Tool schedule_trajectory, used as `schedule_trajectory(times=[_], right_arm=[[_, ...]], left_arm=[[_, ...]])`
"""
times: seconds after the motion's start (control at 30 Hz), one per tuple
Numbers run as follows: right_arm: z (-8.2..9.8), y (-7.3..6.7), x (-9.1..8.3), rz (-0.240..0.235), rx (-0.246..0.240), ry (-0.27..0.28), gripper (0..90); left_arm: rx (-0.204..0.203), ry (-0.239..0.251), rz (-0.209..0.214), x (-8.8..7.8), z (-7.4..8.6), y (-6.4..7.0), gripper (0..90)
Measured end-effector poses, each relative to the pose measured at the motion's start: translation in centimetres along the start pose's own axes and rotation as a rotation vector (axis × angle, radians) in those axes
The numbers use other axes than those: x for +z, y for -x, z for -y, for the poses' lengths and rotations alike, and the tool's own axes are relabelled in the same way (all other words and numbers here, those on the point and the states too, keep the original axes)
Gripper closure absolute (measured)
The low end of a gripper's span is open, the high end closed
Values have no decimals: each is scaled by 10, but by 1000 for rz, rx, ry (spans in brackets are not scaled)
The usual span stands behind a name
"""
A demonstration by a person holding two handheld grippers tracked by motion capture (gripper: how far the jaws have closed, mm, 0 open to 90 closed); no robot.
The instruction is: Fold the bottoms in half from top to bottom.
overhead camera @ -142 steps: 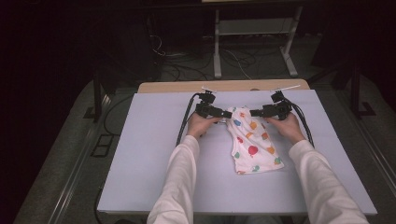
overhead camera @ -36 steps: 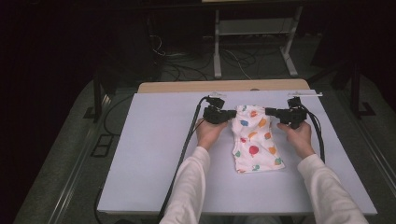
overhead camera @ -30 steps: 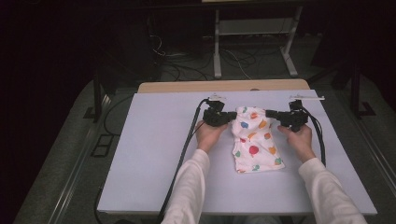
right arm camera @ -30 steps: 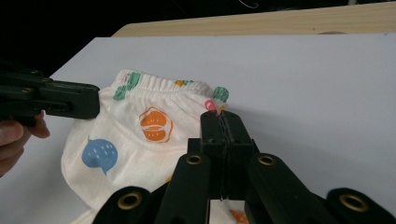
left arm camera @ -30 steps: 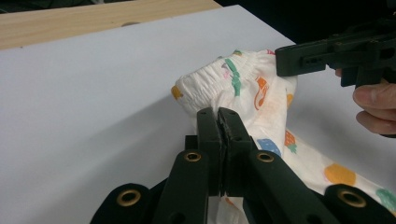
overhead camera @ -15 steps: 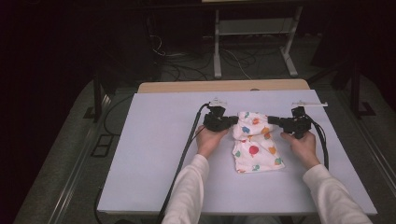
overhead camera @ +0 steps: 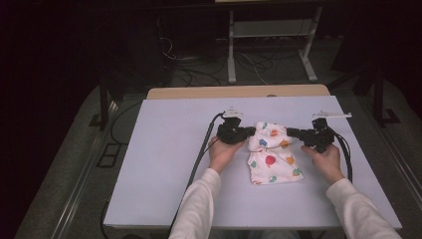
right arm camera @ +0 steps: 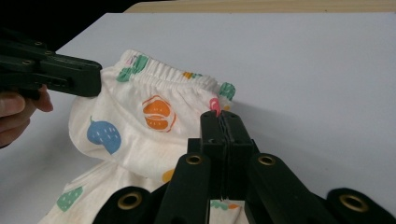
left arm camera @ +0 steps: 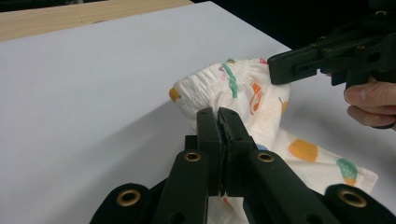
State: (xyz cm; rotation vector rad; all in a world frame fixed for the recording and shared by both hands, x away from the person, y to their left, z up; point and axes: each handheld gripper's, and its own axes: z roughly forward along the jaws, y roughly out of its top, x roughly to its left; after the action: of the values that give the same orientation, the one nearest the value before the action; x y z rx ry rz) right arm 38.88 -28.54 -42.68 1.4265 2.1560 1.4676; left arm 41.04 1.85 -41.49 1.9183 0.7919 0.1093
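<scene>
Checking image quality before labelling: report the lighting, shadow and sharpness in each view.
High view: dim and soft, room beyond dark, white table evenly lit. Left gripper view: bright, printed cloth sharp, near jaws of the left gripper slightly soft. Right gripper view: crisp cloth print, faint shadow beneath the cloth's fold, right gripper shut.

Pale lavender table top (overhead camera: 164,164) across the middle and lower frame of the high view, with a strip of light wood edge (overhead camera: 199,92) along its far side. Beyond it, upper centre, a white metal stand (overhead camera: 271,30) (two legs and a low shelf) on a dark floor. Loose black cables (overhead camera: 199,74) just left of the stand's feet.
</scene>
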Motion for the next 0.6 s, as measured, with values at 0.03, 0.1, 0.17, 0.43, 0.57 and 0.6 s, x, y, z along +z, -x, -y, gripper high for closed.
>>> schedule_trajectory(times=[0.03, 0.1, 0.17, 0.43, 0.57, 0.6], right_arm=[[0, -1, -1, -1, -5, -1, 880], [0, -2, -3, -1, -7, 1, 879], [1, -3, -5, -2, -12, 0, 880], [6, -3, -7, -6, -10, -5, 879], [8, -4, -8, -12, -8, -11, 879], [9, -4, -8, -13, -11, -13, 880]], left_arm=[[1, 1, 3, 0, 0, 0, 877], [5, -1, 8, 0, 1, 1, 877], [9, 1, 13, -1, 2, 2, 877], [39, 2, 42, -2, 6, 7, 877], [60, -4, 51, -4, 9, 8, 877], [59, -2, 52, -5, 10, 8, 877]])
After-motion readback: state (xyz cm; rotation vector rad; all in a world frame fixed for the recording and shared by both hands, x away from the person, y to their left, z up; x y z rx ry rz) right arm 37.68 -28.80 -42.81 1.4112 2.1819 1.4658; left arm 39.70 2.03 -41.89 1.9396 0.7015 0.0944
